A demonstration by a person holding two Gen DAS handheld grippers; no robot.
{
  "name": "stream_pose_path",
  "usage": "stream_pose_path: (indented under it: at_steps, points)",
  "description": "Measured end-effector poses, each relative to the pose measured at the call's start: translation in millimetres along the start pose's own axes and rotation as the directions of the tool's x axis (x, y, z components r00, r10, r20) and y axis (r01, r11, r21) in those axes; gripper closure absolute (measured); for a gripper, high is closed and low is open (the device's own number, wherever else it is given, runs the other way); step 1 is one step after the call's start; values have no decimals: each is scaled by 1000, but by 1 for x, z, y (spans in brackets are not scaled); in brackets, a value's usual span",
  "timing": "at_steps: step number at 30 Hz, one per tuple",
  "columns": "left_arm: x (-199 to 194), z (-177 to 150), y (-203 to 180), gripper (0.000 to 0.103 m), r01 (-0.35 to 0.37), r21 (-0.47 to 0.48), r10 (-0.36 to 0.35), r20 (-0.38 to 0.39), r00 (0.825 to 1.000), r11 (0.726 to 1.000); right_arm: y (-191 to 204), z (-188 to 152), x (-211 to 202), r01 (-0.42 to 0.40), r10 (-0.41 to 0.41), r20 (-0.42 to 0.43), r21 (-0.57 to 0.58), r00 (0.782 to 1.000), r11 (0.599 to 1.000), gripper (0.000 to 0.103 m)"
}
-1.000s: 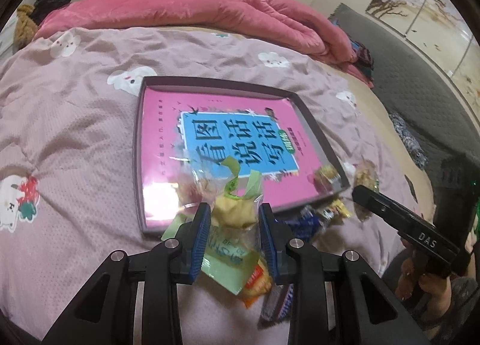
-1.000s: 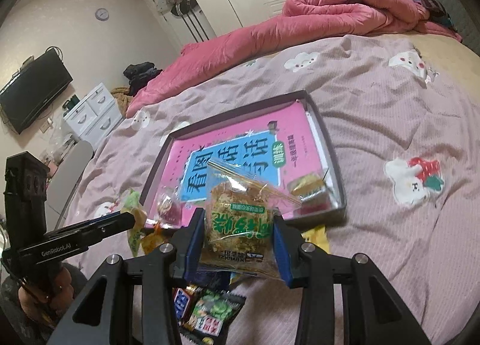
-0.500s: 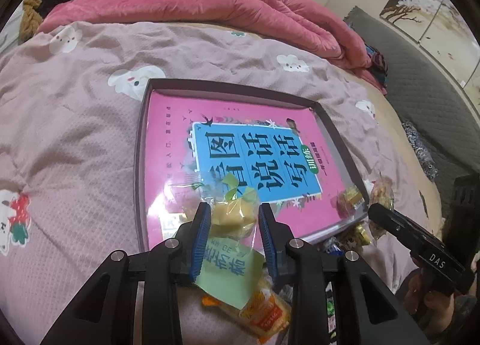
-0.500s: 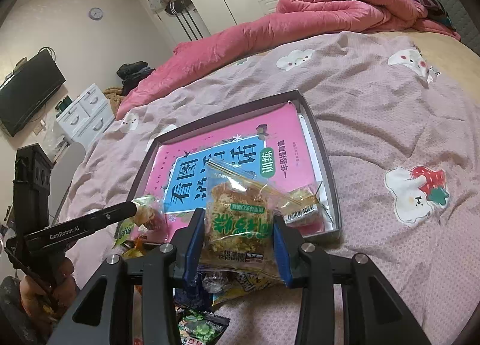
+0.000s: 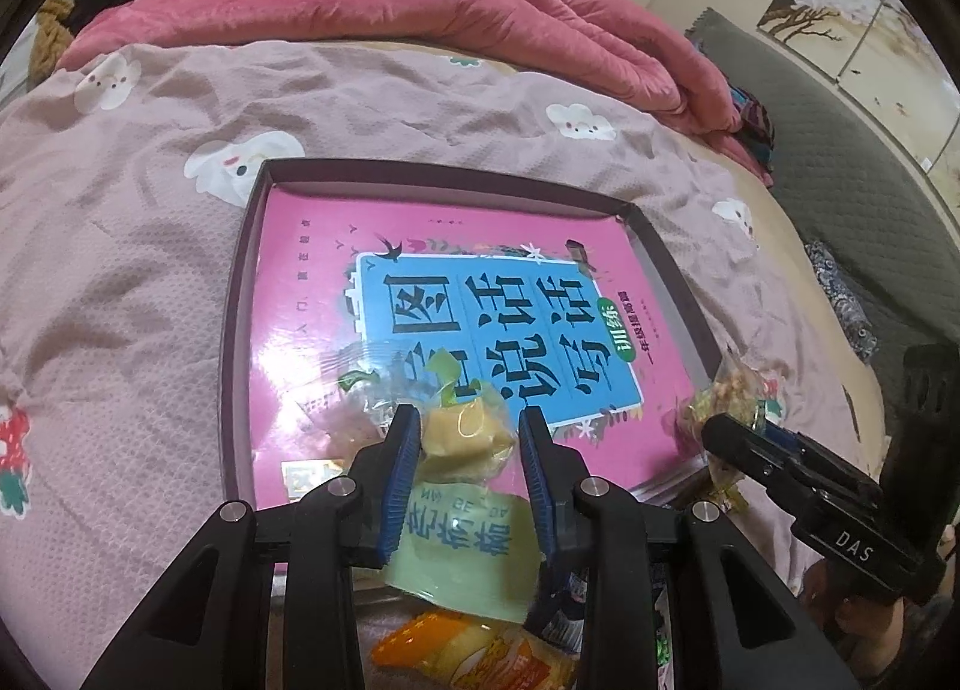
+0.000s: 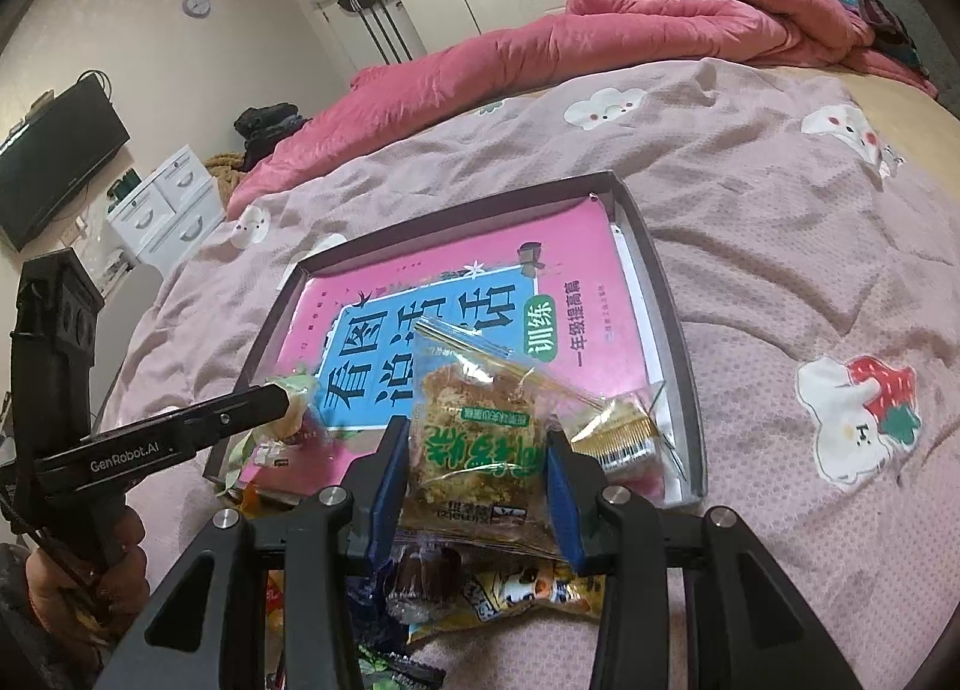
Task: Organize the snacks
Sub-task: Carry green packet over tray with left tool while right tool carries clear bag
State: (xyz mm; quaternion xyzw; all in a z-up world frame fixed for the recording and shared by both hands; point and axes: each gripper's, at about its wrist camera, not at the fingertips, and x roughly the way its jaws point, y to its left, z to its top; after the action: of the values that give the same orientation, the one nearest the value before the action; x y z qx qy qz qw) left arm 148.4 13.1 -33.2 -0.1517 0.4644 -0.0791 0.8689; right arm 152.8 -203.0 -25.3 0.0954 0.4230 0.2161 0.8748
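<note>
Clear plastic pack with a yellow cake (image 5: 465,438) is pinched in the left hand-held gripper (image 5: 468,450), over the near edge of the dark shallow cardboard tray (image 5: 240,294) on the bed, likely to drop it in; right hand-held gripper (image 6: 477,468) is closed on a clear bag of brown crispy snack (image 6: 474,438) at the tray's near right corner; loose packets (image 6: 528,588) lie below, off the tray

There is one tray (image 6: 671,330) and one pink book (image 6: 456,294) inside it. Two grippers are in view, the left (image 5: 468,453) and the right (image 6: 477,465), and each holds one snack: a yellow cake (image 5: 465,438) and a green-label packet (image 6: 477,444). One more small snack (image 6: 621,432) lies in the tray; the loose snacks in the pile (image 6: 516,588) are too overlapped to count.
</note>
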Motion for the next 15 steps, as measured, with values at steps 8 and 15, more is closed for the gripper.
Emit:
stream_pose_path:
  at_steps: [8, 15]
  points:
    - [8, -1, -9, 68, -17, 32, 17, -7, 1000, 999, 3, 6, 15, -11, 11, -21, -31, 1000, 999, 61]
    - [12, -1, -12, 68, -10, 38, 11, -13, 1000, 999, 7, 2, 29, -4, 0, -62, -68, 998, 998, 61]
